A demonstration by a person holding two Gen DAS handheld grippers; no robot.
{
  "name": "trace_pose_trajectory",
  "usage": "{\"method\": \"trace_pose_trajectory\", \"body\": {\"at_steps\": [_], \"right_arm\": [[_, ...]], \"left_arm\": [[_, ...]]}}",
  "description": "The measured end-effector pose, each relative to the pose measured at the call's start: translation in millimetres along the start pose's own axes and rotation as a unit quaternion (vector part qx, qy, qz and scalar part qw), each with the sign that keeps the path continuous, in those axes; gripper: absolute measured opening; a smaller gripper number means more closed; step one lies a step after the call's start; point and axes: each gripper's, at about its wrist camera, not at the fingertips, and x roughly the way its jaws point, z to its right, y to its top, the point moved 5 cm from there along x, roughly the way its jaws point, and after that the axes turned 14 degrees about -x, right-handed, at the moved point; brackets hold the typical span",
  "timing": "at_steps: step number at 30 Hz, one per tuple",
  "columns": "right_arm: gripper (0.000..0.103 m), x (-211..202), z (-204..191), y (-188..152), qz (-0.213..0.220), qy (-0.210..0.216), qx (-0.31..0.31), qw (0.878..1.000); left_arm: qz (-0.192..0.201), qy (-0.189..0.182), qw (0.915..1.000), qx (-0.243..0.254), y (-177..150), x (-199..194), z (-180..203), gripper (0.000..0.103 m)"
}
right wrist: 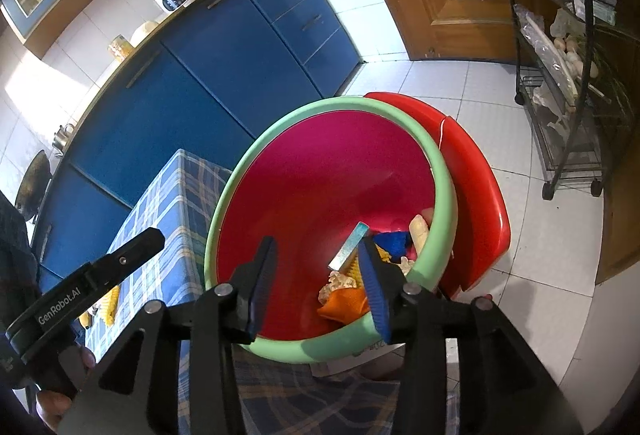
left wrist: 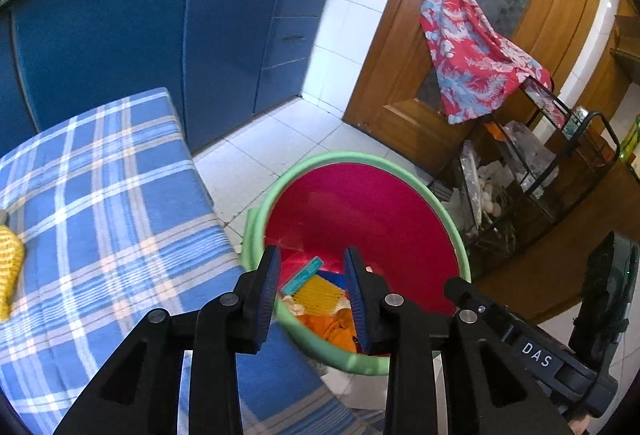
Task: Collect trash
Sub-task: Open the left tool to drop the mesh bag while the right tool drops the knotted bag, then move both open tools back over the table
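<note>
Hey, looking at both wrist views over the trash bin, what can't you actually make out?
- Bin bottom, right wrist view: the right tongs' fingers cover part of the trash pile.
- Yellow item on the plaid cloth, left wrist view: cut off by the edge.
- Rack contents, both views: too small and cluttered to identify.

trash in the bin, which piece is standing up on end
The flat teal strip: it leans upright against the pile, while the orange piece and yellow mesh piece lie flat.

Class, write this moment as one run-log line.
left gripper: open, empty | right gripper: open, empty | both over bin | trash inside bin
</note>
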Motion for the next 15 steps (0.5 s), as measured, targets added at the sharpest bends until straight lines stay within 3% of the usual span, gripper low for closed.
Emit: {"method": "trace_pose_trajectory", "body": {"at_steps": [15], "right_arm": [[0.057,-21,-55,2,0.016,0.02,-0.036,0.999]], "left_arm": [[0.047,0.054,0.997,-0.03,14,-55,-69,0.034]]}}
